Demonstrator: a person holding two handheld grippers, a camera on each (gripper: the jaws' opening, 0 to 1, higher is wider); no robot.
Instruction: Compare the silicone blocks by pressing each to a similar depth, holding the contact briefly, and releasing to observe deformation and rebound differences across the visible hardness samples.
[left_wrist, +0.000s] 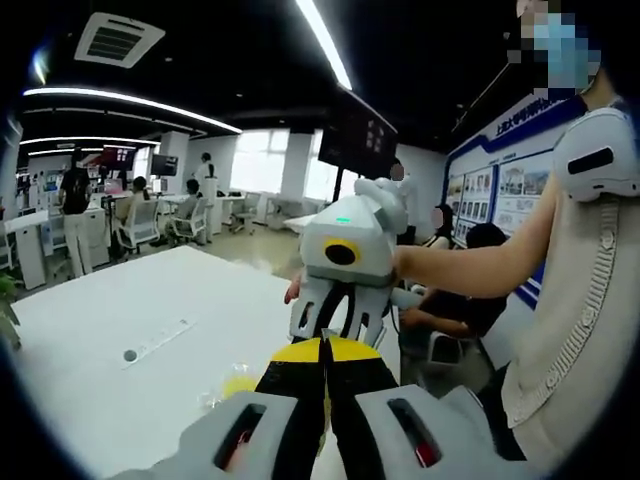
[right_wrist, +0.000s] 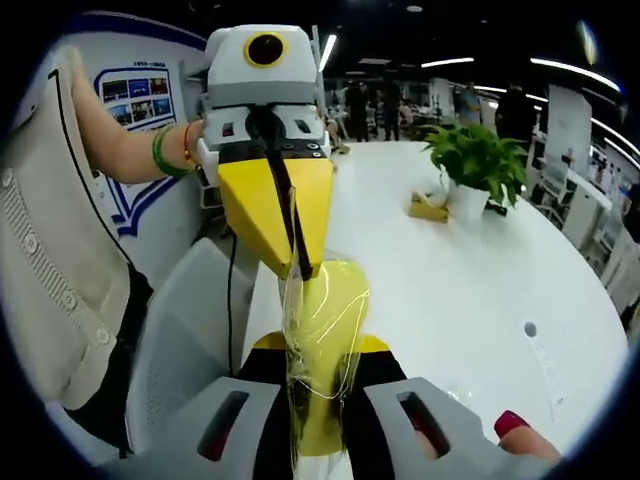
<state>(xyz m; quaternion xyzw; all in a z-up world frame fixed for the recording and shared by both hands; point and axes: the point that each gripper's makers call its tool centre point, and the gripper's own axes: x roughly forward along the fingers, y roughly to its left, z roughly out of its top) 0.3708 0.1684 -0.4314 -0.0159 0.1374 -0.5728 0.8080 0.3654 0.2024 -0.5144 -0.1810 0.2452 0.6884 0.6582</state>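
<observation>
Holding a clear, crinkled yellow-tinted plastic bag (right_wrist: 322, 330) at centre frame, both closed tongs, left tongs (right_wrist: 300, 265) above and right tongs (right_wrist: 318, 450) below, stretch it vertically above the white bench (right_wrist: 450, 270).

A long white table (right_wrist: 450, 270) runs away into the room. On it a potted green plant (right_wrist: 476, 165) stands at the far end, a small yellow box (right_wrist: 428, 208) just beside the pot. Beyond the table, people (left_wrist: 75, 190) sit and stand at desks.
</observation>
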